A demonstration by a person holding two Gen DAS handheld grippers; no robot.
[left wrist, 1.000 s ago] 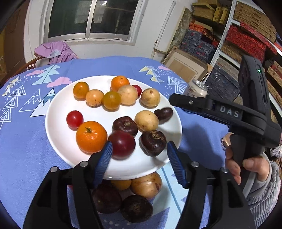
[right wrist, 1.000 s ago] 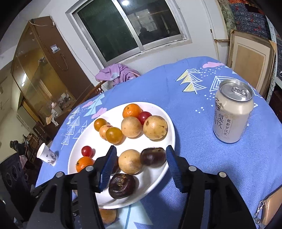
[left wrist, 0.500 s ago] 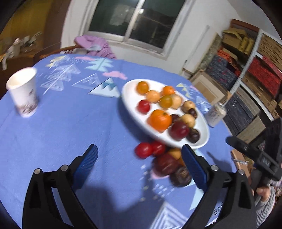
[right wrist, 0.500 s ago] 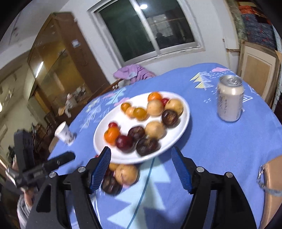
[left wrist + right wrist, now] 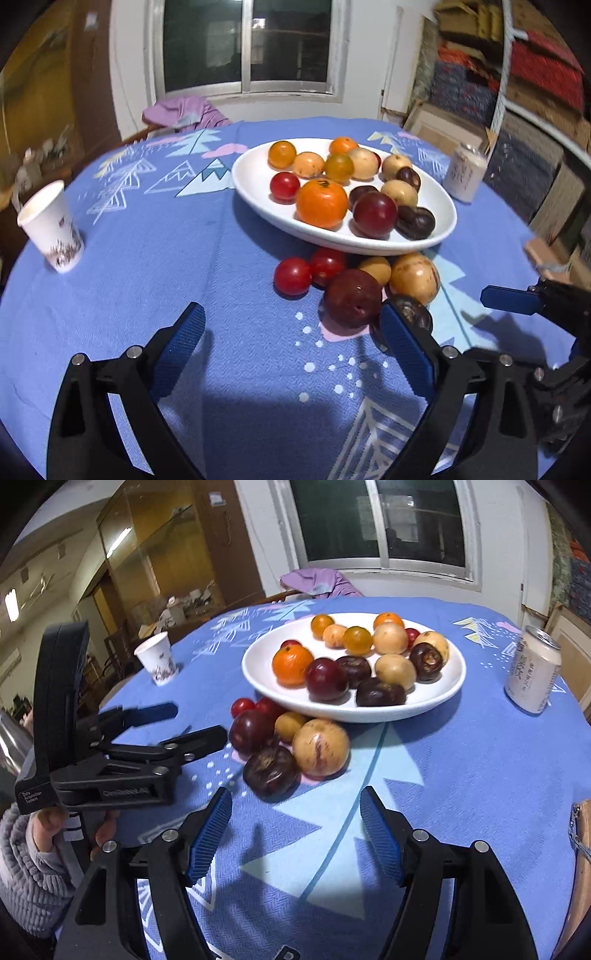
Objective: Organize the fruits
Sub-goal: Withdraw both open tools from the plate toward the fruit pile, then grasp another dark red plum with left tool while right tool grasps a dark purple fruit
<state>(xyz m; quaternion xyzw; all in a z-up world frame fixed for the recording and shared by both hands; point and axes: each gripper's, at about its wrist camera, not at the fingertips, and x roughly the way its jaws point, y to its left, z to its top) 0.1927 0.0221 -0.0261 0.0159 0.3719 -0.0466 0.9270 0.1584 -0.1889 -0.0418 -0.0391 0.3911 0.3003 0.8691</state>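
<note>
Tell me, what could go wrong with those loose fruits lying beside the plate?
The loose fruits sit bunched and touching, so closing on the dark wrinkled fruit may nudge the round tan fruit or cherry tomatoes into rolling across the cloth. The white plate is already crowded, so an added fruit could roll off its shallow rim.

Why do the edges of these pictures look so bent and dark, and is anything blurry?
Both wrist views are fisheye: dark corners, curved table edge. Left wrist view: shelves at right smeared; fruit sharp. Right wrist view: white plate crisp, casting a dark shadow on the cloth.
</note>
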